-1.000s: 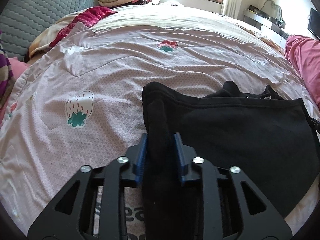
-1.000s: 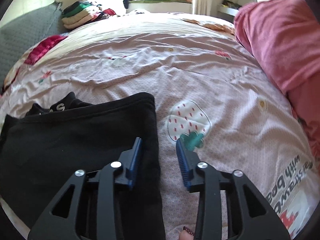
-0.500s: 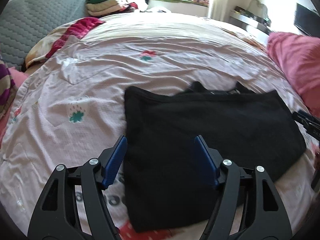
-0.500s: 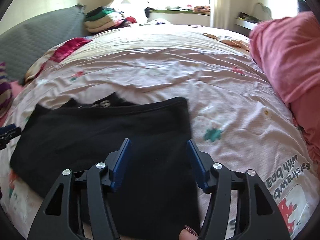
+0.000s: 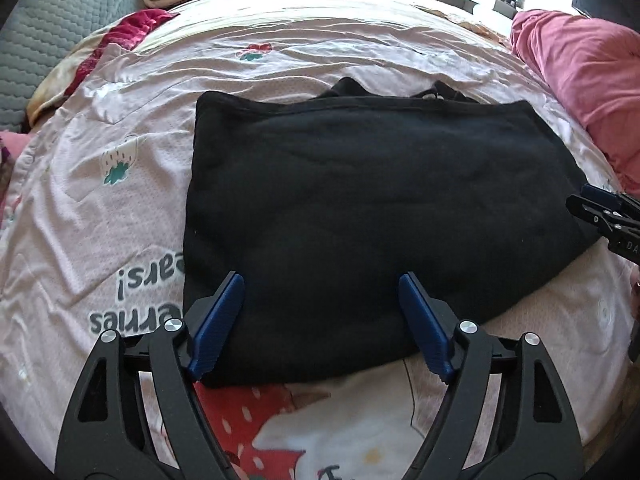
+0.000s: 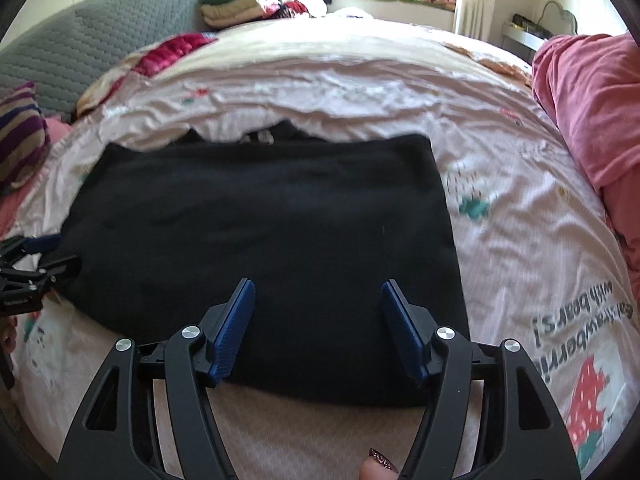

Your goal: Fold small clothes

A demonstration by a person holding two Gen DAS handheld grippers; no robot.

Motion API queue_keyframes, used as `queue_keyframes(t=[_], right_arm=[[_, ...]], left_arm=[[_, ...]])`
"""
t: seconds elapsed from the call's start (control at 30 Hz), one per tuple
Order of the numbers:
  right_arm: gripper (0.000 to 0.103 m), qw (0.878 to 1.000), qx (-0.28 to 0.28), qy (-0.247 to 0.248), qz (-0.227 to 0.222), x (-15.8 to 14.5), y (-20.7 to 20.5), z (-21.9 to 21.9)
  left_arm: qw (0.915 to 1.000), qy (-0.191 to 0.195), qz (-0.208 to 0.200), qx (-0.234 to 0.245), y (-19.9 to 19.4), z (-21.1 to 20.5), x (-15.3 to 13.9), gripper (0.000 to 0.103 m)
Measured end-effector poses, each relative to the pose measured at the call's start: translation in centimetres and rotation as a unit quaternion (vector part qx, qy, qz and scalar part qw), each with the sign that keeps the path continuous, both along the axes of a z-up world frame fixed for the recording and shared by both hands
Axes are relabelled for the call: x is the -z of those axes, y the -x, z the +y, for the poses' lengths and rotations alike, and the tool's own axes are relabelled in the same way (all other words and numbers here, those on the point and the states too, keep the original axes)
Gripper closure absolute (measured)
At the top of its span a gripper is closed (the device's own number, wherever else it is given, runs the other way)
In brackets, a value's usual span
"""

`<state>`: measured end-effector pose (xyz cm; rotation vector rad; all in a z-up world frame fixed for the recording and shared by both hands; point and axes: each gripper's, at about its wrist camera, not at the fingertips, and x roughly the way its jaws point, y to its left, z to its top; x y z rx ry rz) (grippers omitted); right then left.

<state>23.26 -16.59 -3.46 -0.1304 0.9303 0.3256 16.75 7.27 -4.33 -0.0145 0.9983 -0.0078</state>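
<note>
Black garment (image 5: 360,200) flat on bedspread (image 5: 100,208)

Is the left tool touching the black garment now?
Cannot tell. In the left wrist view the left tool is open over the black garment, but no gap or contact shows plainly.

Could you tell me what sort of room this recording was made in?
Most likely a bedroom: the black garment lies on a bed with a strawberry-print cover, a grey quilted headboard behind it and folded clothes stacked by the window.

upside-down "with bears!" printed on bedsheet (image 6: 520,216), "DA" on right tool (image 5: 608,216)
</note>
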Motion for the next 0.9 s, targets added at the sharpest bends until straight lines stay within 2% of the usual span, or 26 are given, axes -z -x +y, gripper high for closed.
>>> queue_keyframes(t=[0.17, 0.33, 0.6, 0.73, 0.9], right_arm=[[0.036, 0.999, 0.023, -0.013, 0.022, 1.3, 0.8, -1.3], [0.036, 0.999, 0.030, -0.019, 0.025, 1.7, 1.9, -1.9], [0.035, 0.999, 0.033, -0.019, 0.019, 1.3, 3.2, -2.2], [0.027, 0.999, 0.027, -0.022, 0.009, 0.8, 3.8, -1.8], [0.026, 1.000, 0.007, -0.028, -0.006, 0.1, 4.8, -0.9]], left_arm=[[1.0000, -0.001, 0.001, -0.001, 0.9, -0.1, 0.5, 0.031], [1.0000, 0.004, -0.002, -0.003, 1.4, -0.1, 0.5, 0.031], [0.9999, 0.009, -0.008, -0.005, 2.4, -0.2, 0.3, 0.031], [0.9999, 0.014, -0.009, -0.003, 2.8, -0.2, -0.1, 0.031], [0.9997, 0.025, -0.005, -0.002, 2.9, 0.0, -0.5, 0.029]])
